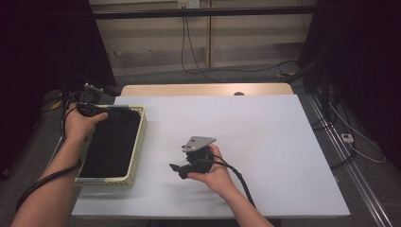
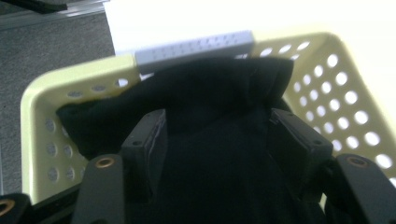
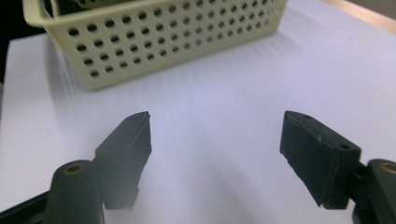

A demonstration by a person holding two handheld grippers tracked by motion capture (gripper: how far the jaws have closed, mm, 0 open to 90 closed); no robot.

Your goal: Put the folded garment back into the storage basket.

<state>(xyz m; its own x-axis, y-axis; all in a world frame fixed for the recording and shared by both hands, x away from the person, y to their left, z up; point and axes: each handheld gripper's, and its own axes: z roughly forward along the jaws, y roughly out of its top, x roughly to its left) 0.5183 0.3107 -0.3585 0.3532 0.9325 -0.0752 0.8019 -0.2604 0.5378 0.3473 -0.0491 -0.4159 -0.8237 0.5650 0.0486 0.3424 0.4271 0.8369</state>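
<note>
Black cloth (image 2: 219, 121): a soft, matt black fabric, folded and bunched into thick rounded ridges in the left gripper view. From the high view it reads as one flat dark mass (image 1: 112, 142) that covers nearly the whole inside of the basket.

Where the cloth is: inside the pale yellow basket (image 1: 138, 146), which stands at the left side of the desk (image 1: 283, 156). In the left gripper view its upper fold lies against the basket's far wall, below a grey perforated strip (image 2: 196, 46) on the rim.

Basket: rectangular, cream-yellow plastic with rows of round holes through its walls (image 3: 154, 37). Its long side runs away from the person.

Left gripper (image 1: 94, 109): held over the far left corner of the basket, in the person's left hand (image 1: 78, 124). Its jaws stand on either side of a fold of the cloth (image 2: 217, 140), which fills the gap between them; whether the pads actually press on the fabric I cannot tell.

Right gripper (image 1: 182, 169): held low over the white desk top, just right of the basket, in the person's right hand (image 1: 213, 172). A grey three-cornered plate (image 1: 198, 143) sits on top of it.

Right jaws: released, spread wide with bare white desk between them (image 3: 215, 140); they grasp nothing and point toward the basket's side wall.

Desk: a white sheet over a wooden top, whose edge shows at the far side (image 1: 203, 89).
</note>
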